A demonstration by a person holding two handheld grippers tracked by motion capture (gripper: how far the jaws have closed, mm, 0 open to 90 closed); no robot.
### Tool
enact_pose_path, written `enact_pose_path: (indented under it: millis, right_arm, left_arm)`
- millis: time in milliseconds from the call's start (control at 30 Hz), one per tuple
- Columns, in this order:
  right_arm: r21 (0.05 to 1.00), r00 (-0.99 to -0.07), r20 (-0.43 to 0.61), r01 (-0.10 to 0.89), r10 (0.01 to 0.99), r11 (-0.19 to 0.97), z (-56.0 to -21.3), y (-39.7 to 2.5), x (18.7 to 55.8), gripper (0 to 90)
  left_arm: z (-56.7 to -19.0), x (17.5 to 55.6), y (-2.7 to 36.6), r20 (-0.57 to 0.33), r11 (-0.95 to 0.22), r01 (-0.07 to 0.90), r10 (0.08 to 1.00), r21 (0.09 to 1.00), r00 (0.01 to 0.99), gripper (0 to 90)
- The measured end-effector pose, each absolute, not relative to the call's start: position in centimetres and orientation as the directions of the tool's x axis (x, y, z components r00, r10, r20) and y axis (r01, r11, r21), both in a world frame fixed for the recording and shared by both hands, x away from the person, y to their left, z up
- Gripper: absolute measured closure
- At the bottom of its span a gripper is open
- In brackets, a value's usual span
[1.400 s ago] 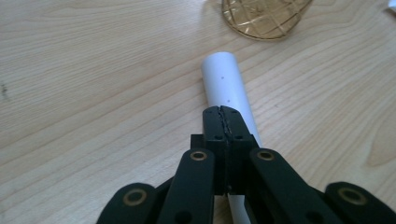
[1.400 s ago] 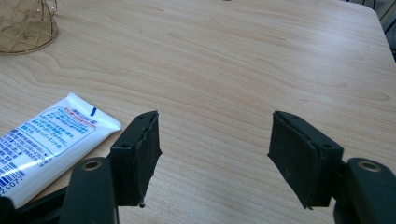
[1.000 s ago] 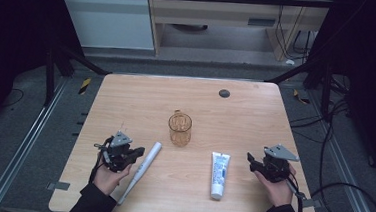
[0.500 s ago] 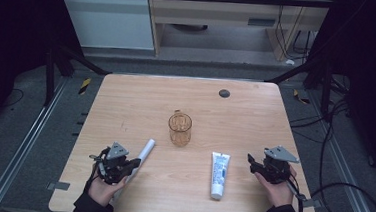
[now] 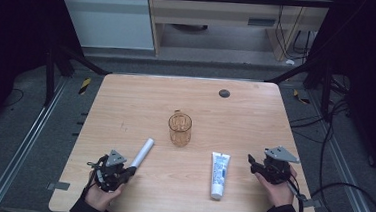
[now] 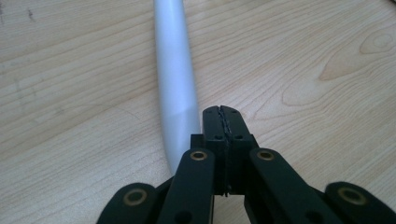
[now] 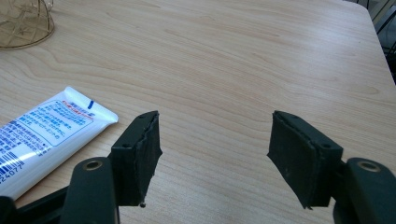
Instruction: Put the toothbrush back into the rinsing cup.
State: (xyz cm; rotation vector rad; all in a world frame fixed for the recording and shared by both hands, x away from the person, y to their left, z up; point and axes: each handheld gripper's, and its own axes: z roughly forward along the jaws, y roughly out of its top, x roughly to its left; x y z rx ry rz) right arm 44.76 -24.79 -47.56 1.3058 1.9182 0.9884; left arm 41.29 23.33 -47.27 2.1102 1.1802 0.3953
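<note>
Near the front edge of the tabletop (image 5: 126,106), the left tongs (image 6: 220,112) are pressed together on nothing, just beside the near end of a white tube (image 6: 175,79) lying flat. The right tongs (image 7: 212,140) gape wide beside a toothpaste tube (image 7: 42,135). Farther off, mid-tabletop, an amber glass mug (image 5: 180,129) stands upright.

High view above table (image 5: 126,106) looking forward-down, both gripper views close, low over tabletop

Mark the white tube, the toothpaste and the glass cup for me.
white tube (image 5: 142,152), high view, middle of its length.
toothpaste (image 5: 218,171), high view, centre of its printed body.
glass cup (image 5: 180,129), high view, its side wall.
</note>
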Motion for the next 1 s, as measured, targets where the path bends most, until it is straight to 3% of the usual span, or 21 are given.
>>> enact_pose_path:
  millis: [1000]
  right_arm:
    - [0.841, -0.322, -0.077, 0.488, 0.944, 0.235, -47.5, -24.9, 44.8, 33.7]
  left_arm:
    - [-47.8, 40.6, 26.2, -0.080, -0.310, 0.692, 0.880, 0.652, 0.469, 89.6]
